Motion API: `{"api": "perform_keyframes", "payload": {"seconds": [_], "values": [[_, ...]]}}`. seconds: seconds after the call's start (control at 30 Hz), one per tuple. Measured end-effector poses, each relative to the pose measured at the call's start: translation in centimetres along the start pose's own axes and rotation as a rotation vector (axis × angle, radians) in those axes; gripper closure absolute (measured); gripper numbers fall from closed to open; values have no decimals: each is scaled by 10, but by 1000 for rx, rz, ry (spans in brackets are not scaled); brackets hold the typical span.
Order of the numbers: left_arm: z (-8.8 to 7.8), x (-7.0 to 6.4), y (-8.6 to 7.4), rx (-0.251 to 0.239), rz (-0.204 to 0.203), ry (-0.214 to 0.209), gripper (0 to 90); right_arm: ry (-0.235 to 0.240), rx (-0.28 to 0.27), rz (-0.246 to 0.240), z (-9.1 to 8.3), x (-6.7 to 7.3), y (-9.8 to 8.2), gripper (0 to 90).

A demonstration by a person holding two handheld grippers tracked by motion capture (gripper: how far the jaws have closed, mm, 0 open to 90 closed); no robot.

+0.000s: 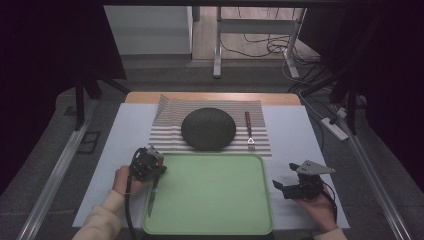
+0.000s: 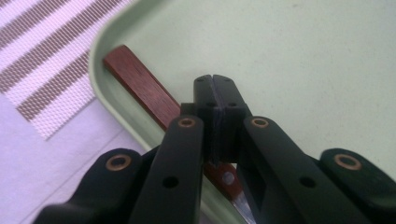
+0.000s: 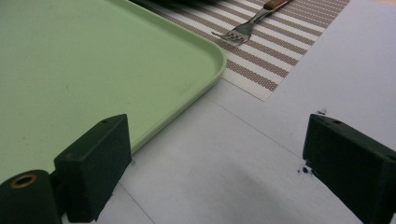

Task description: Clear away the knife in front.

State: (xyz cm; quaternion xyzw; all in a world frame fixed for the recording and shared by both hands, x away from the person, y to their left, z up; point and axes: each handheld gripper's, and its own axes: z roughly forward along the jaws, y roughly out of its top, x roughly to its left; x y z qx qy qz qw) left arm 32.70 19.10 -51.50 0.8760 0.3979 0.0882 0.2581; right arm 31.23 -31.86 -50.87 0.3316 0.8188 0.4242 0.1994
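Currently, knife (image 1: 152, 194): wooden-handled, lying along the green tray's left edge, blade toward the person.
Left gripper (image 2: 215, 100): jaws pressed together above the knife handle (image 2: 140, 84); whether they pinch it cannot be told.
Right gripper (image 3: 219, 163): jaws spread wide, holding nothing, over the white table cover just right of the tray.
Green tray (image 1: 215, 200): nearest the person.
Beyond: striped placemat (image 1: 165, 132) with dark round plate (image 1: 208, 128) and fork (image 1: 249, 131).
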Motion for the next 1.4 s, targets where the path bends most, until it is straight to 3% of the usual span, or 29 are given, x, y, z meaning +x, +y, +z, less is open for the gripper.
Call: {"api": "perform_keyframes", "payload": {"seconds": [0.1,0.3,0.47,0.67,0.7,0.97,1.4], "values": [[-8,0,0,-61,-1,12,888,-2,-4,0,-1,0,0,79],[-28,4,-12,-203,-60,45,888,-4,-6,-2,-1,0,0,79],[-39,6,-32,-259,-95,43,869,0,-12,-3,-2,0,0,79],[-45,3,-52,-271,-147,94,439,2,-24,-8,-2,0,1,79],[-46,3,-55,-270,-150,93,407,3,-29,-9,-2,0,1,79],[-53,2,-72,-293,-182,113,316,11,-63,-20,-5,1,2,80],[-51,-2,-70,-293,-155,106,269,21,-87,-24,-6,2,3,81]]}}
